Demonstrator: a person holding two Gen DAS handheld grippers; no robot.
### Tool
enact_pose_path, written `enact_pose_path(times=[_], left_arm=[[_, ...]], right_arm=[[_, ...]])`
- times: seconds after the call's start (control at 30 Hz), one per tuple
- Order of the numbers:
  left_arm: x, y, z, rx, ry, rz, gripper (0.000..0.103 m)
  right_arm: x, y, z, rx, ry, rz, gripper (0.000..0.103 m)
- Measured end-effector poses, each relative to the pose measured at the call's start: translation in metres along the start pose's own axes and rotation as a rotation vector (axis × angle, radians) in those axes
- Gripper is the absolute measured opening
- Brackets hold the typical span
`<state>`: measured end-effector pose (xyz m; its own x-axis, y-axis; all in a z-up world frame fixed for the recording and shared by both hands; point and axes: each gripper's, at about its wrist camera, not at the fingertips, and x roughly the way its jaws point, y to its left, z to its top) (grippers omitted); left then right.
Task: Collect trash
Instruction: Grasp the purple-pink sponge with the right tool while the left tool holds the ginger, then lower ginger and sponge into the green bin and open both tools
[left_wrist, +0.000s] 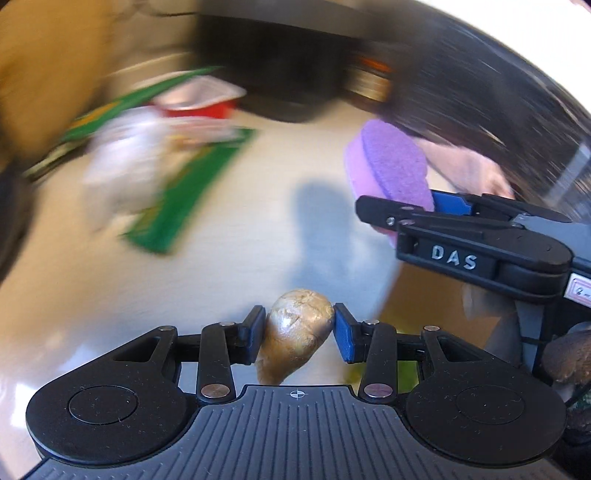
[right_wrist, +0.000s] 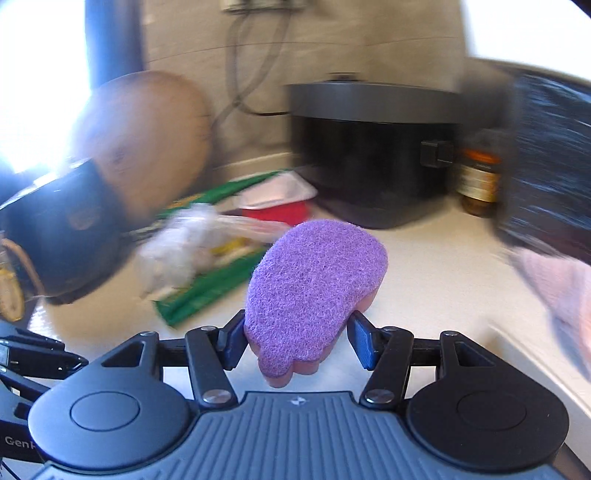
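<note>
My left gripper (left_wrist: 298, 334) is shut on a brown lumpy potato-like piece (left_wrist: 295, 334) and holds it above the white counter. It shows blurred in the right wrist view (right_wrist: 144, 144) at the left. My right gripper (right_wrist: 297, 341) is shut on a purple and pink sponge (right_wrist: 314, 280); in the left wrist view the sponge (left_wrist: 391, 162) and right gripper (left_wrist: 413, 214) are at the right. A green wrapper (left_wrist: 184, 192) (right_wrist: 207, 291), crumpled clear plastic (left_wrist: 122, 158) (right_wrist: 177, 247) and a red and white tray (left_wrist: 199, 99) (right_wrist: 277, 203) lie on the counter ahead, blurred.
A black cooker pot (right_wrist: 369, 147) stands at the back by the wall, with a brown jar (right_wrist: 480, 177) to its right. A pink cloth (right_wrist: 554, 280) hangs at the right. A dark object (right_wrist: 546, 162) is at the far right. The white counter (left_wrist: 277, 166) lies between.
</note>
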<state>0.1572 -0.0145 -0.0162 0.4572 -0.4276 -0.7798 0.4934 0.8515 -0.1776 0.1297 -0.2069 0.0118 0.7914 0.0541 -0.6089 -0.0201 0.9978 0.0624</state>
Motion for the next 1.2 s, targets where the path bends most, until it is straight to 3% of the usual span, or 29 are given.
enact_pose_path(times=[0.23, 0.33, 0.43, 0.6, 0.73, 0.83, 1.07, 1.2], left_arm=[[0.044, -0.078, -0.003, 0.227, 0.128, -0.232, 0.045], [0.079, -0.107, -0.015, 0.25, 0.247, -0.329, 0.045], [0.135, -0.13, -0.028, 0.201, 0.434, -0.376, 0.045], [0.244, -0.162, -0.07, 0.128, 0.686, -0.306, 0.045], [0.319, -0.167, -0.111, 0.146, 0.748, -0.165, 0.045], [0.357, -0.157, -0.135, 0.098, 0.767, -0.112, 0.045], [0.377, -0.135, -0.144, 0.052, 0.785, -0.102, 0.044], [0.359, -0.142, -0.125, 0.01, 0.748, -0.129, 0.044]], right_arm=[[-0.044, -0.071, -0.056, 0.239, 0.05, -0.272, 0.057], [-0.062, -0.099, -0.088, 0.341, 0.08, -0.373, 0.057], [-0.07, -0.124, -0.125, 0.461, 0.13, -0.443, 0.057], [-0.076, -0.15, -0.197, 0.654, 0.226, -0.509, 0.057], [-0.075, -0.158, -0.25, 0.773, 0.299, -0.536, 0.057], [-0.07, -0.16, -0.277, 0.816, 0.355, -0.553, 0.057], [-0.058, -0.165, -0.306, 0.849, 0.428, -0.571, 0.057], [-0.031, -0.168, -0.306, 0.753, 0.494, -0.555, 0.057]])
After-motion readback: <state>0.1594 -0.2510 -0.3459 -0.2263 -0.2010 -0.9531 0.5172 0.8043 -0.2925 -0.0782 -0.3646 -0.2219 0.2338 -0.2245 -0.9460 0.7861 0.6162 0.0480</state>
